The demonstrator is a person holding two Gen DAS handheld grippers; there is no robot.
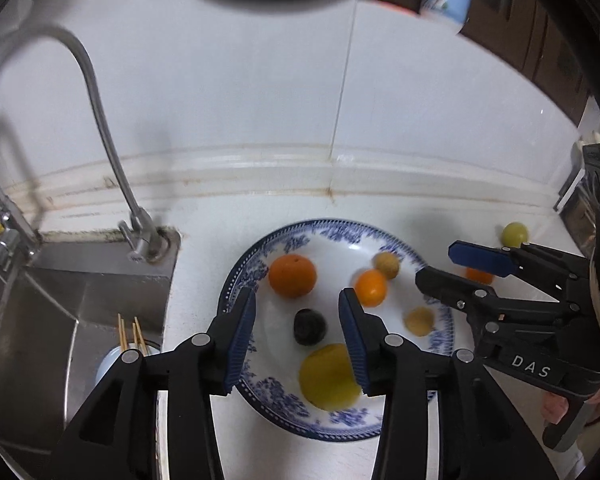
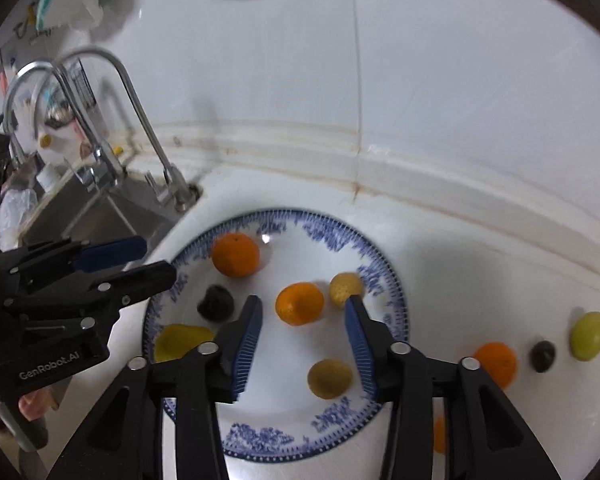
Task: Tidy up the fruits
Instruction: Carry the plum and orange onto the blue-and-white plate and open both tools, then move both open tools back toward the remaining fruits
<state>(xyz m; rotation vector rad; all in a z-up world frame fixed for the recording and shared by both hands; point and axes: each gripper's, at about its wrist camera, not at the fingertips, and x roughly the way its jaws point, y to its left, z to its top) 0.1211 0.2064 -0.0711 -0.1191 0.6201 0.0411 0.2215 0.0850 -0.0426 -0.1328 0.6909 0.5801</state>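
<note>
A blue-patterned white plate (image 1: 324,226) (image 2: 320,228) lies on the white counter. It holds a large orange (image 1: 291,276) (image 2: 235,260), a small orange (image 1: 371,287) (image 2: 300,303), two tan fruits (image 1: 419,321) (image 2: 330,378), a dark fruit (image 1: 310,326) (image 2: 215,302) and a yellow fruit (image 1: 328,376) (image 2: 181,340). My left gripper (image 1: 297,304) (image 2: 155,260) hovers open over the plate's left half, above the dark fruit. My right gripper (image 2: 303,310) (image 1: 440,266) hovers open over the right half, the small orange showing between its pads untouched.
On the counter right of the plate lie an orange (image 2: 496,362), a small dark fruit (image 2: 542,355) and a green fruit (image 2: 588,335) (image 1: 514,234). A steel sink (image 1: 79,292) with a faucet (image 1: 99,120) is to the left, a cup of skewers (image 1: 115,360) inside. The tiled wall runs behind.
</note>
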